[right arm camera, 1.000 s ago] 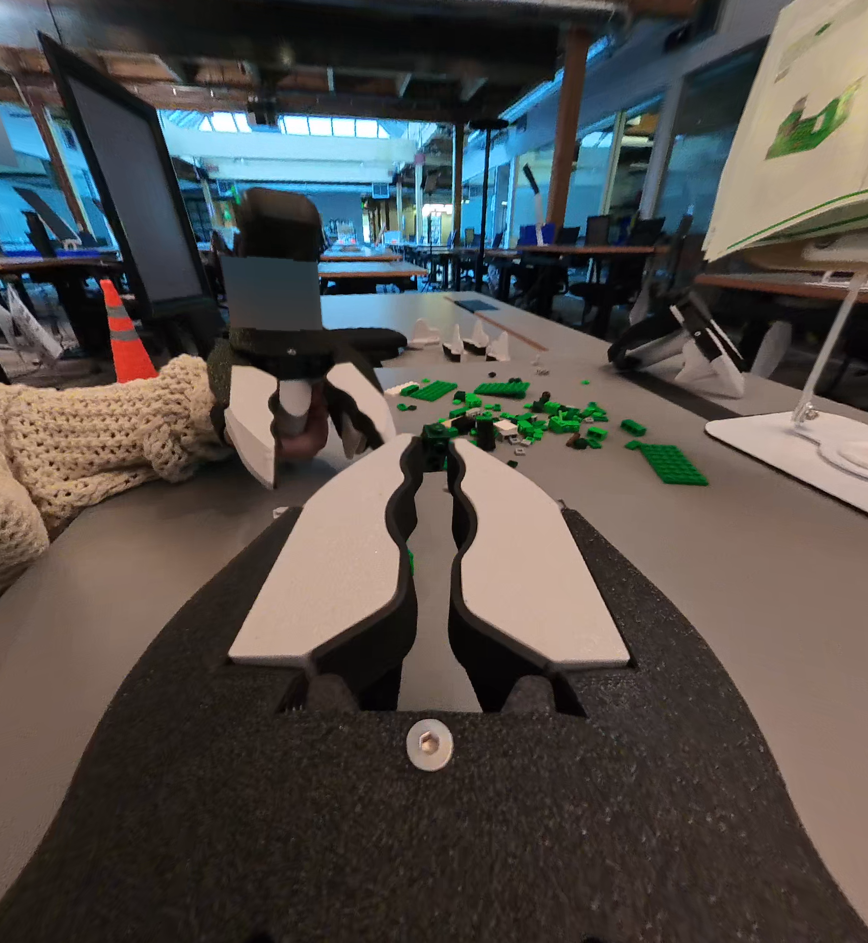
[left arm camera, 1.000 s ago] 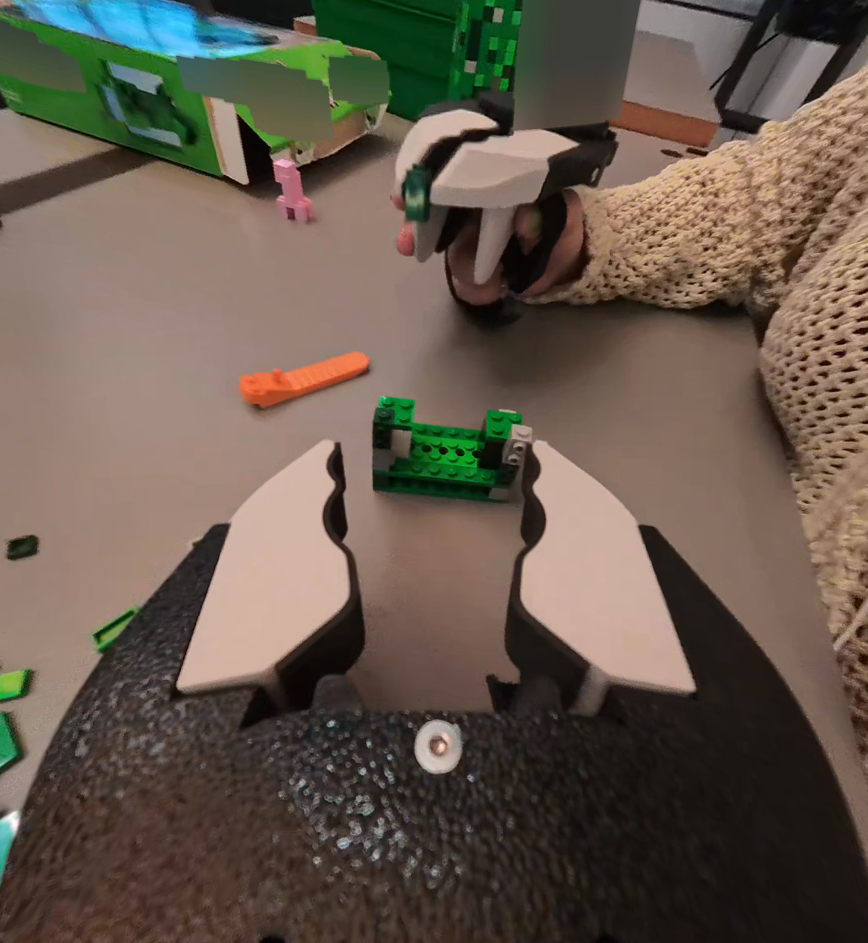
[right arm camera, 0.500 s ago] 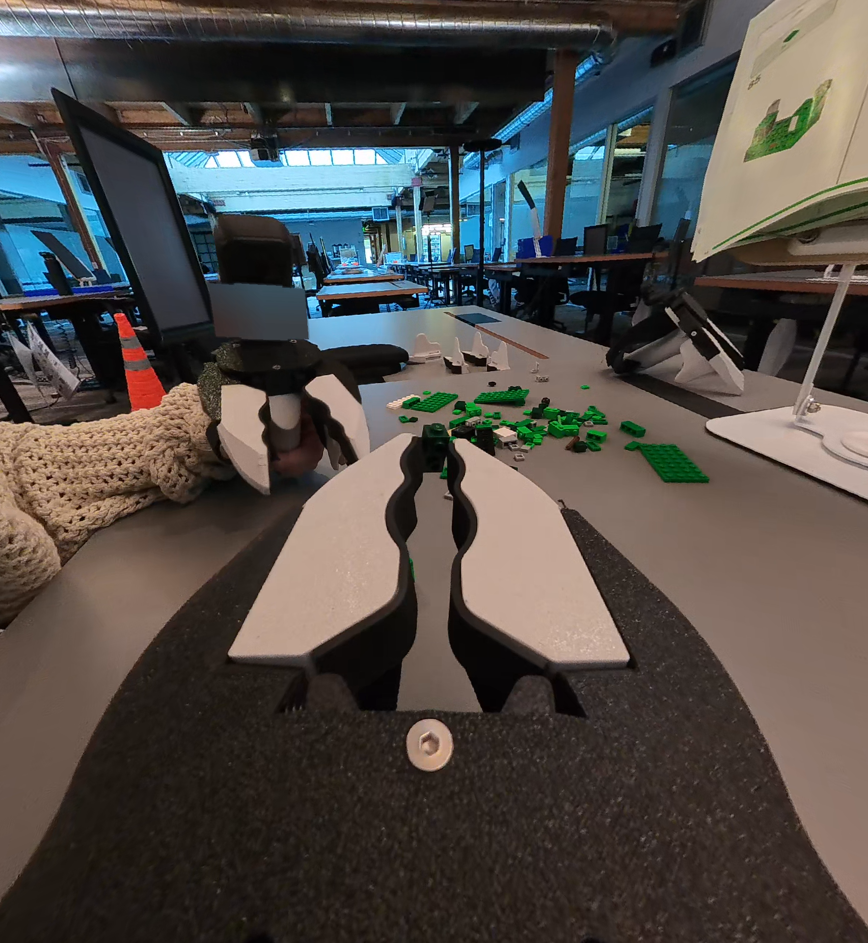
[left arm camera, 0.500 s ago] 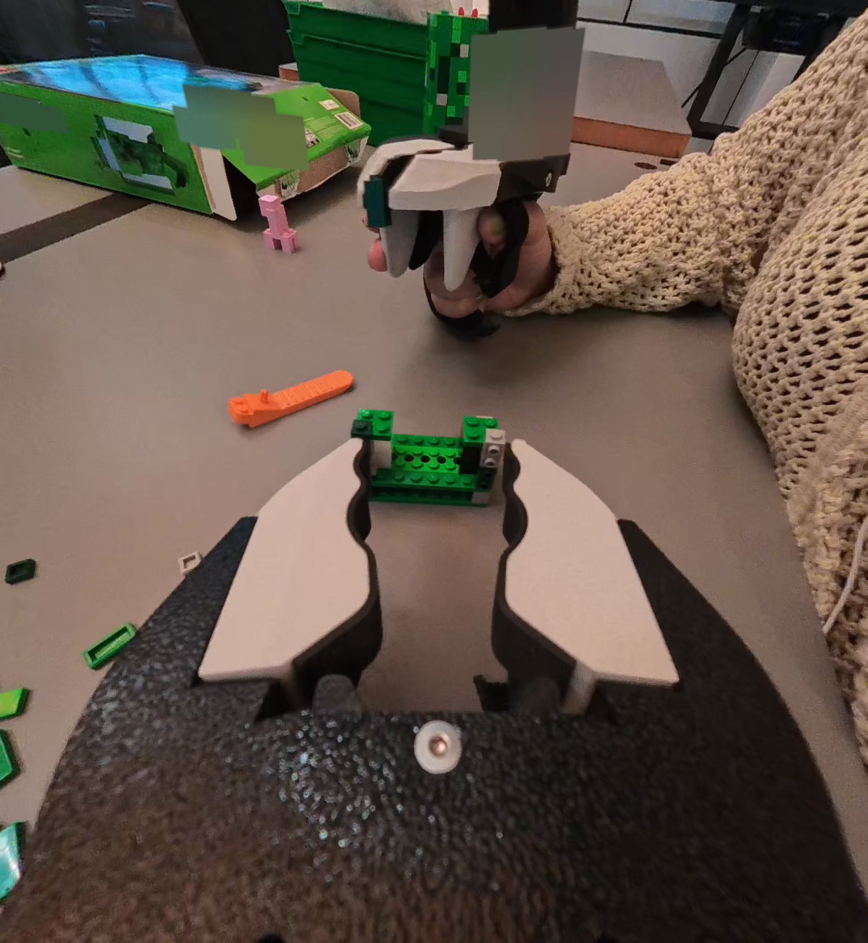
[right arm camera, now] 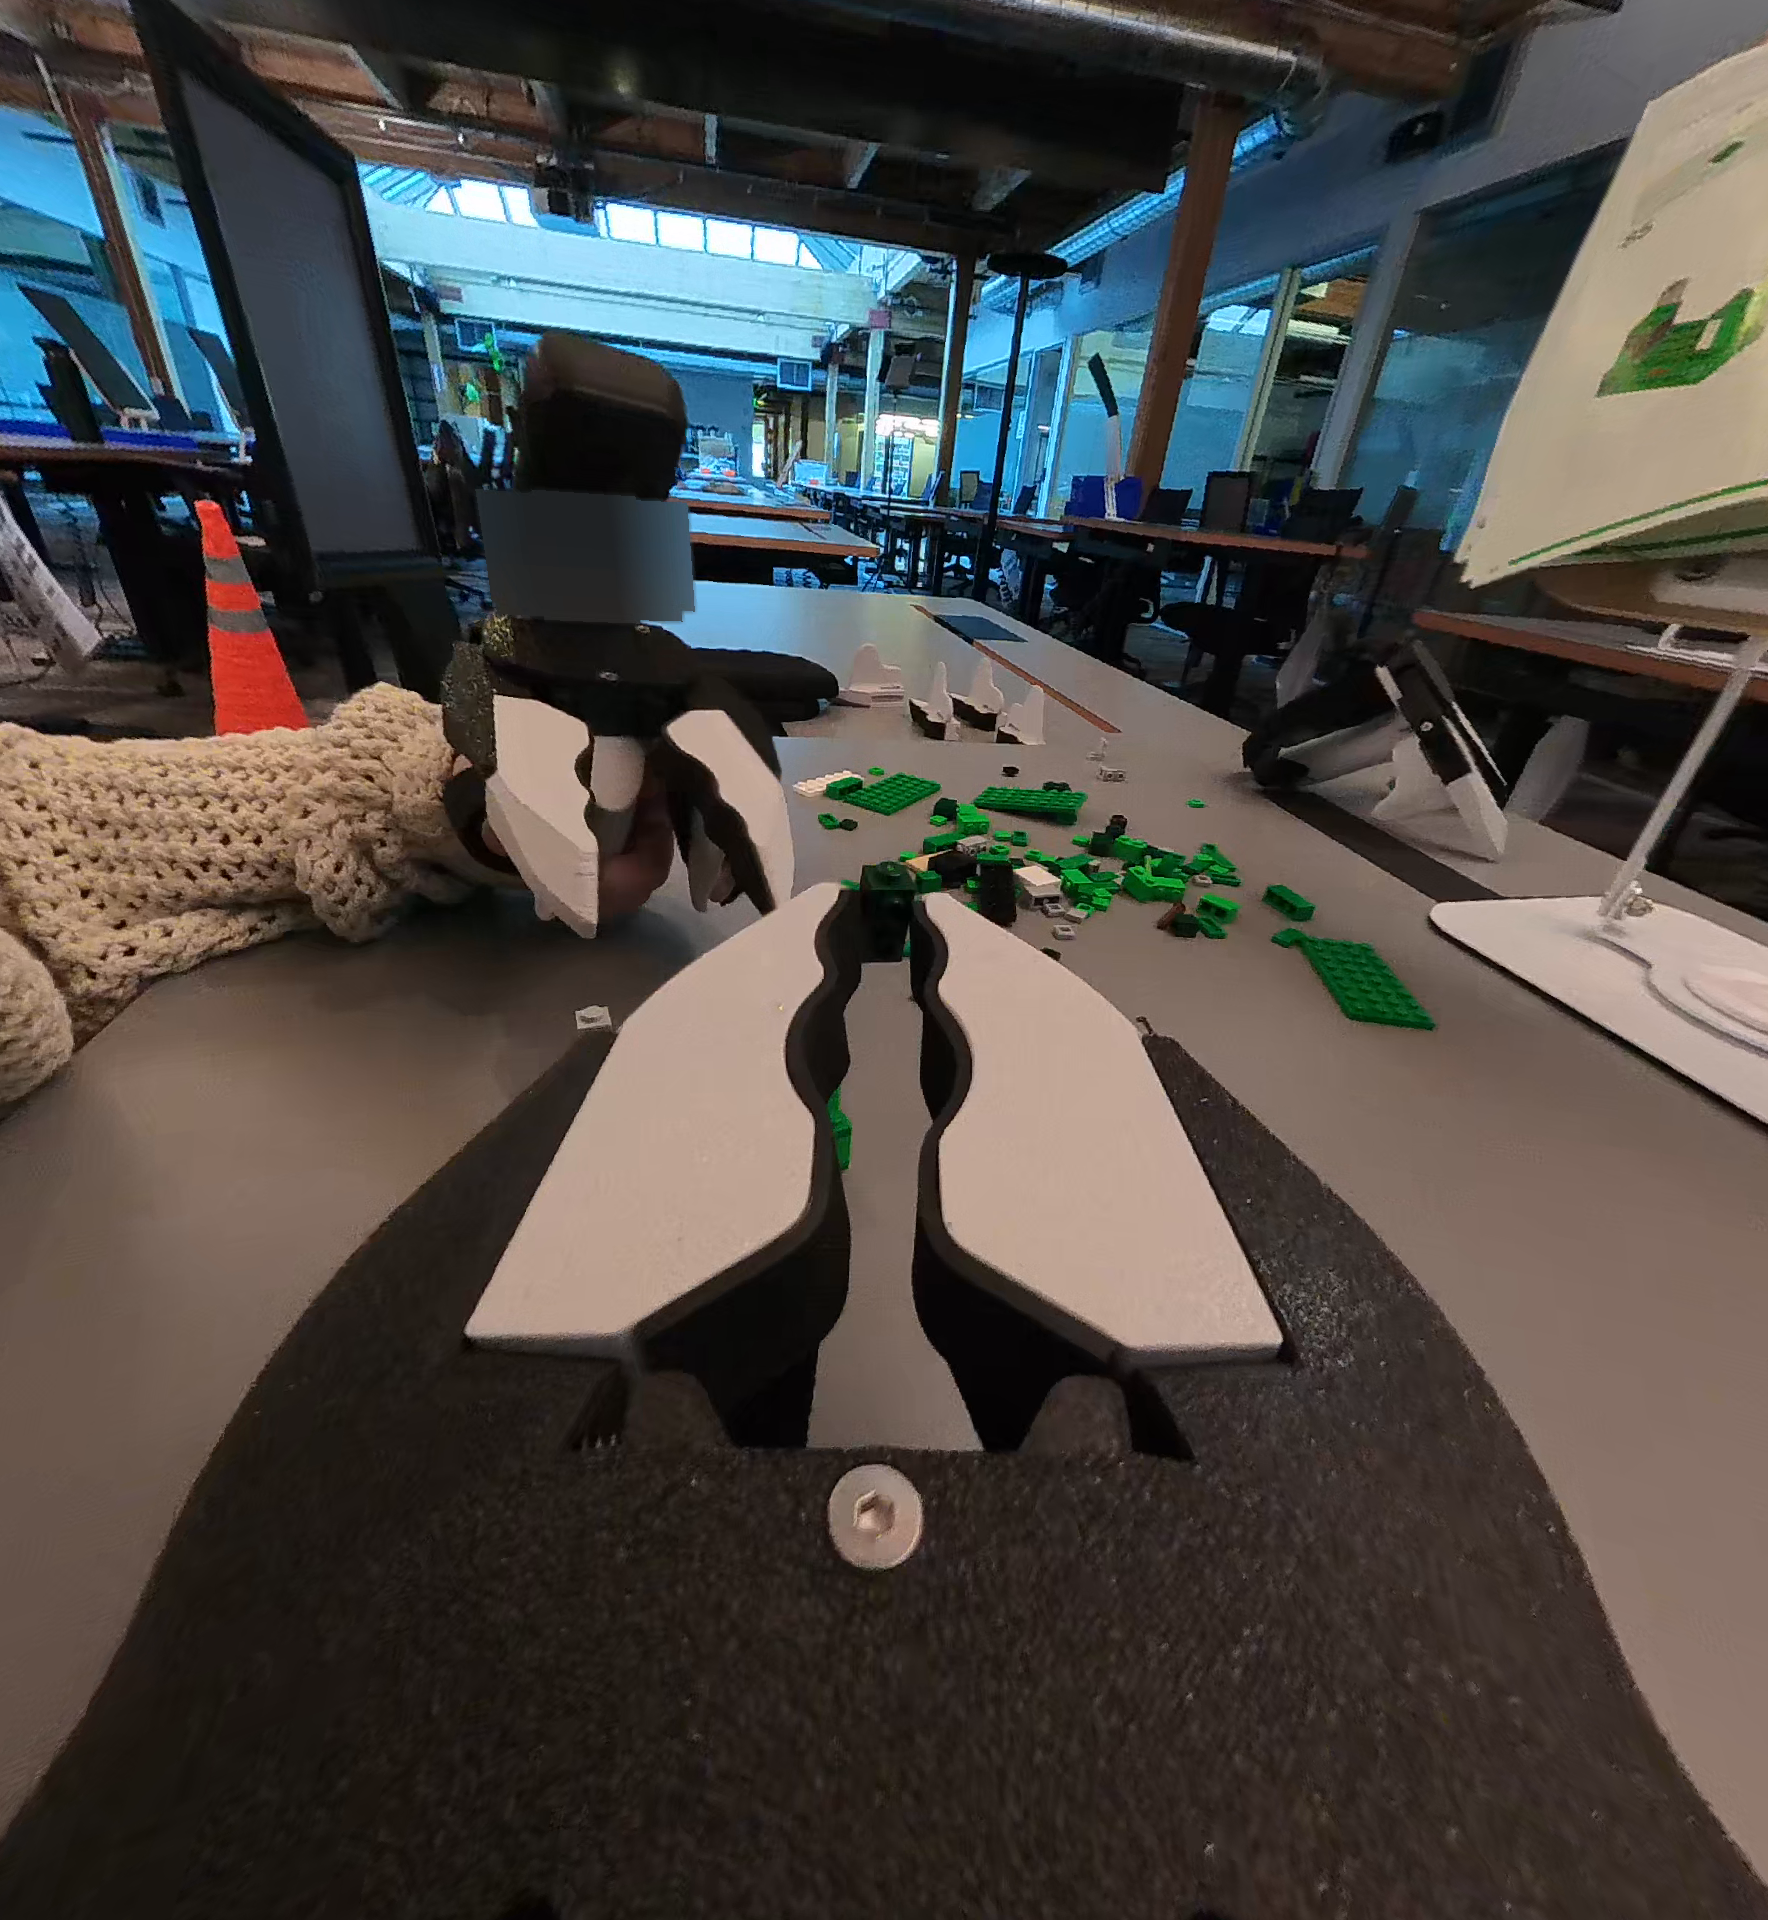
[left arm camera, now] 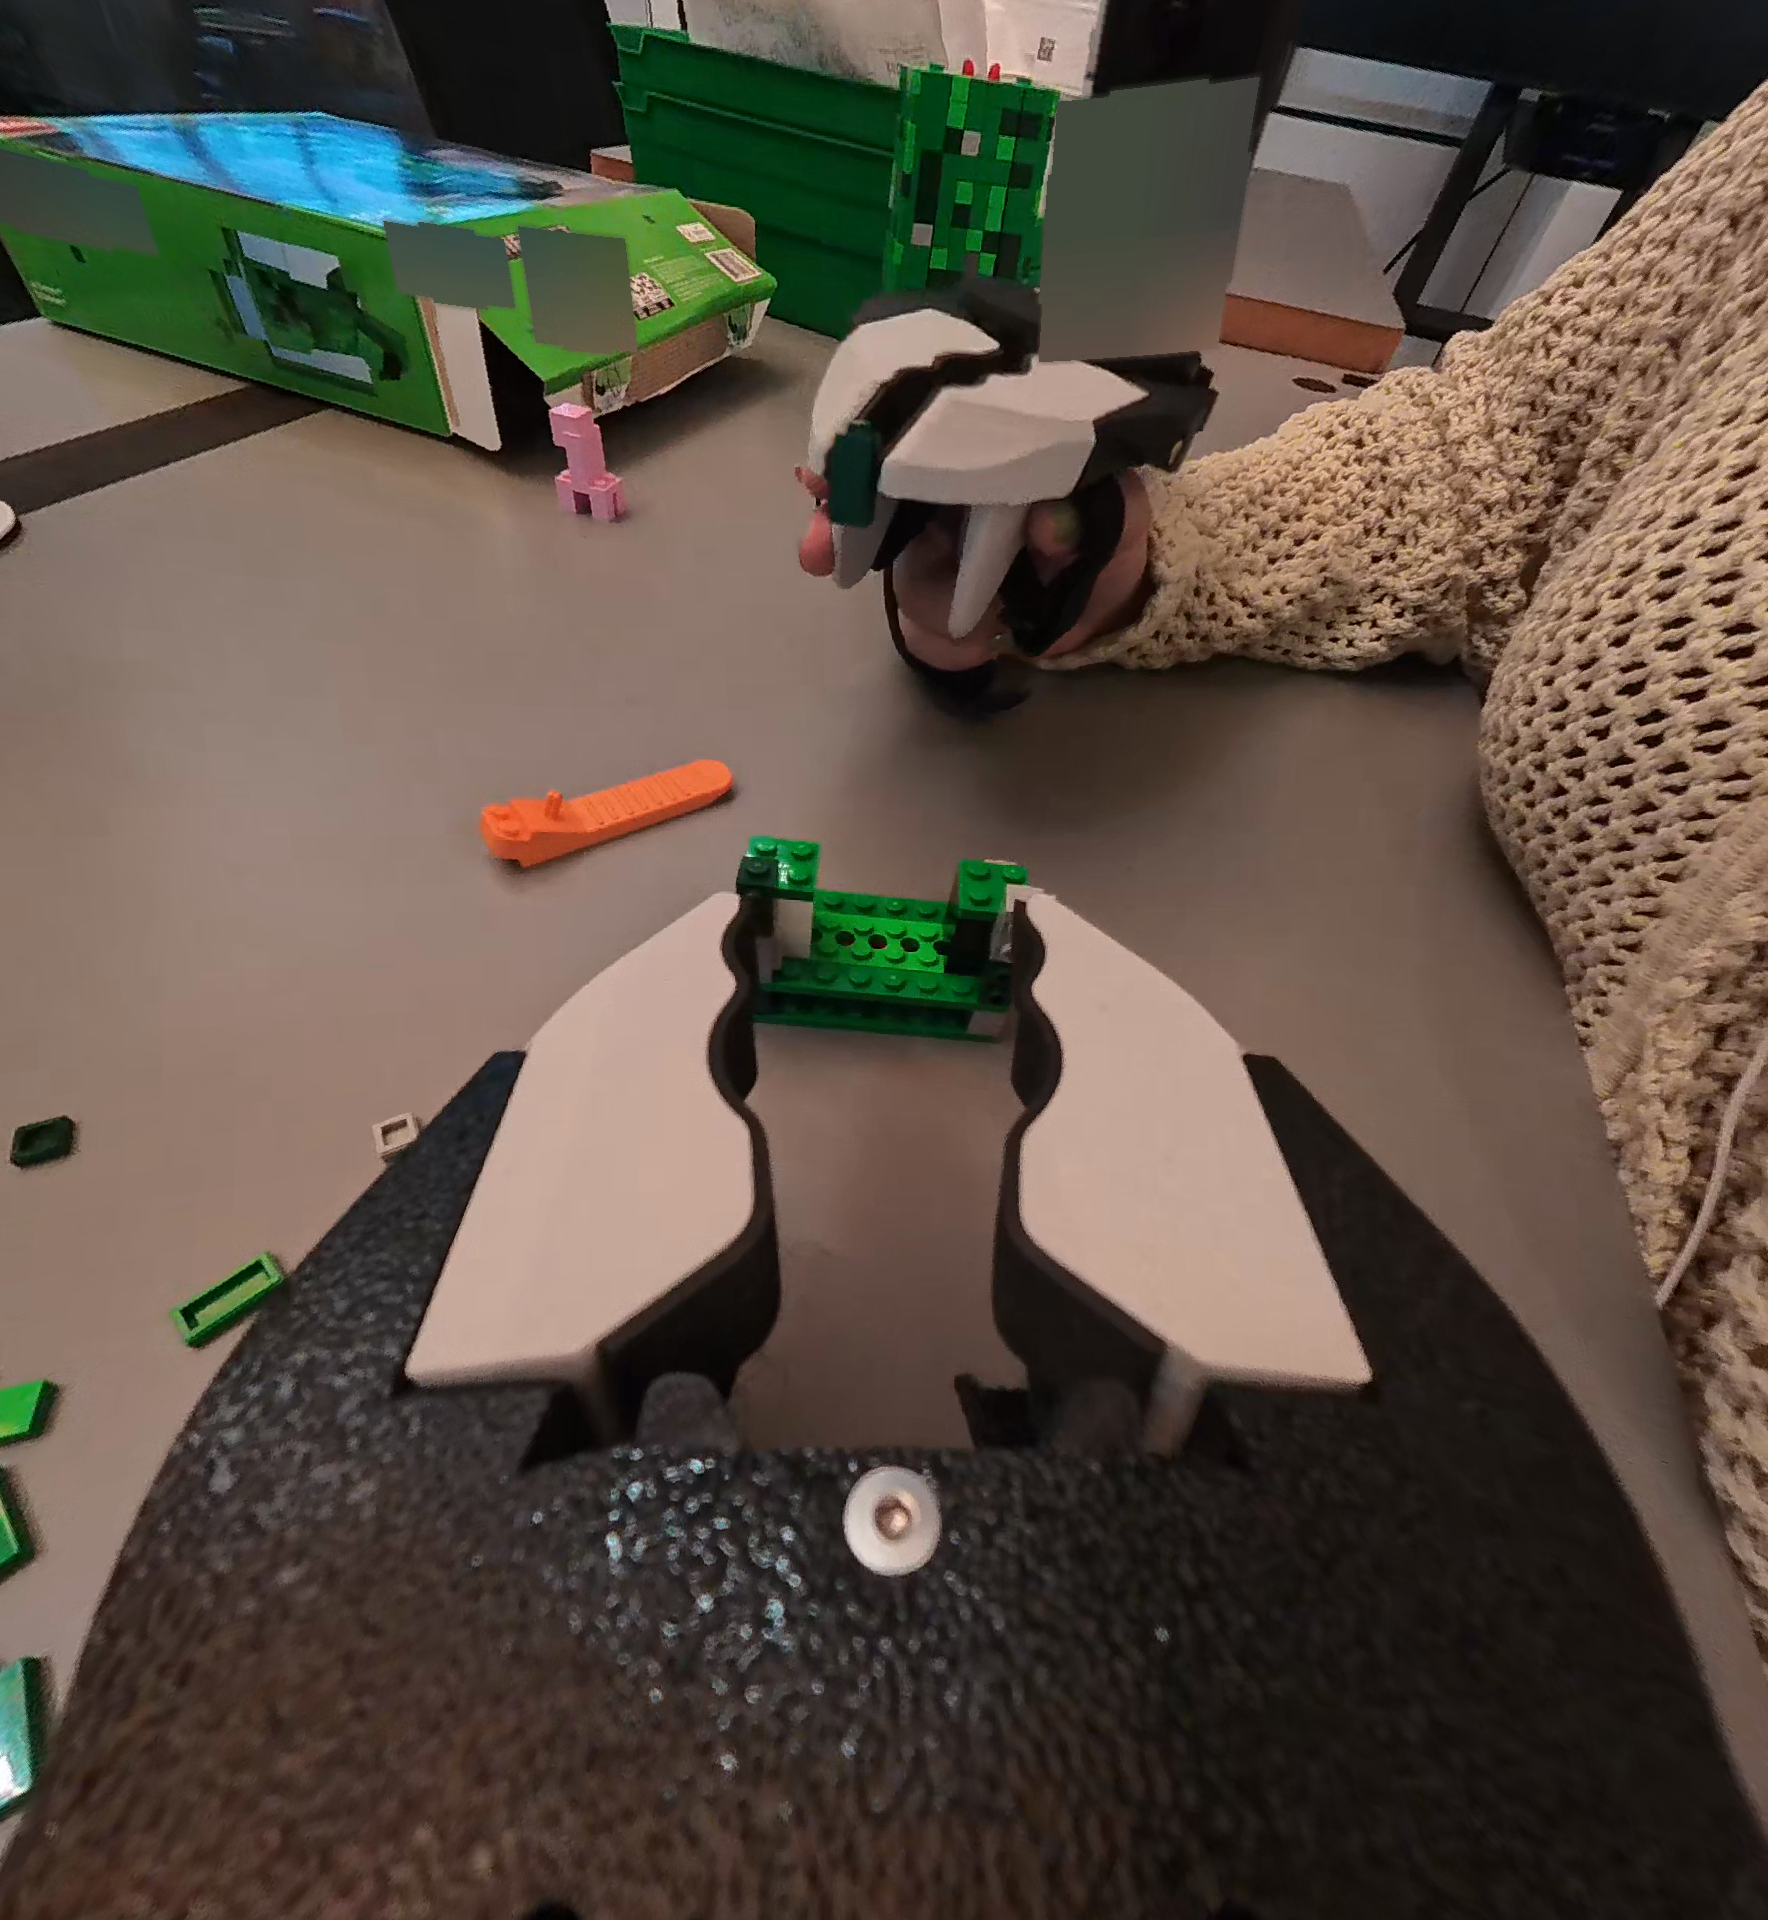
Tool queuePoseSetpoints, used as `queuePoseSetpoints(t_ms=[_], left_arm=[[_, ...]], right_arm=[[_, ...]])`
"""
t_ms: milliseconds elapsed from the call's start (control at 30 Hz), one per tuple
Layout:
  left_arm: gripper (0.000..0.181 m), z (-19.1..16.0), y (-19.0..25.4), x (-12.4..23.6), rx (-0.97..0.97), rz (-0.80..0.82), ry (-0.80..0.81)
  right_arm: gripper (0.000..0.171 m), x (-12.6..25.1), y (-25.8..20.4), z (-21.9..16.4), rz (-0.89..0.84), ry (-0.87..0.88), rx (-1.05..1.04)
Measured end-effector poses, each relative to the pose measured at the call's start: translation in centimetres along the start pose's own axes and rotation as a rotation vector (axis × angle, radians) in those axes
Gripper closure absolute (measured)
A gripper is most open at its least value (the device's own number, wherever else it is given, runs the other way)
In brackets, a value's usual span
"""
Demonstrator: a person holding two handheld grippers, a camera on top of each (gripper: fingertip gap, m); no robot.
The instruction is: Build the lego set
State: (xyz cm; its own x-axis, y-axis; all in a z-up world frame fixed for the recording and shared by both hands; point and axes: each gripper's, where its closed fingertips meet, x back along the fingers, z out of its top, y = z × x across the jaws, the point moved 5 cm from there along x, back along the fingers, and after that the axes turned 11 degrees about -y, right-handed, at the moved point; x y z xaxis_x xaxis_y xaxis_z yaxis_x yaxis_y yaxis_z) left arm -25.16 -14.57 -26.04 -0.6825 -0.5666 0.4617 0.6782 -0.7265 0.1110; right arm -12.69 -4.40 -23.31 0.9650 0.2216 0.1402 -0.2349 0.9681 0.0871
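1. Left wrist view: the left claw (left arm camera: 880,914) is partly open, its two fingertips on either side of a small green lego build (left arm camera: 880,951) that stands on the grey surface (left arm camera: 236,727). The tips sit right at the build's two ends; firm contact cannot be confirmed.
2. The left claw is held low and angled down toward the surface.
3. Farther off in this view, the right claw (left arm camera: 864,488) is raised above the surface, pinching a small dark green brick (left arm camera: 852,480). A hand (left arm camera: 973,613) in a cream knitted sleeve (left arm camera: 1379,520) holds it.
4. An orange brick separator (left arm camera: 605,810) lies just left of the build. A pink figure (left arm camera: 584,462) and an opened green box (left arm camera: 340,260) are behind it.
5. Right wrist view: the right claw (right arm camera: 882,914) is nearly closed on the dark green brick (right arm camera: 885,904) at its tips.
6. Loose green pieces (right arm camera: 1088,862) are scattered on the surface beyond, and an instruction booklet (right arm camera: 1690,343) stands on a white stand (right arm camera: 1638,966) to the right.
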Motion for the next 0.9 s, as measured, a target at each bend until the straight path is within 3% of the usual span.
queuePoseSetpoints(t_ms=[900], left_arm=[[0.139,-0.17,-0.04,-0.25,-0.002,0.001,-0.040]], right_arm=[[0.163,0.06,0.24,0.05,0.002,0.014,-0.033]])
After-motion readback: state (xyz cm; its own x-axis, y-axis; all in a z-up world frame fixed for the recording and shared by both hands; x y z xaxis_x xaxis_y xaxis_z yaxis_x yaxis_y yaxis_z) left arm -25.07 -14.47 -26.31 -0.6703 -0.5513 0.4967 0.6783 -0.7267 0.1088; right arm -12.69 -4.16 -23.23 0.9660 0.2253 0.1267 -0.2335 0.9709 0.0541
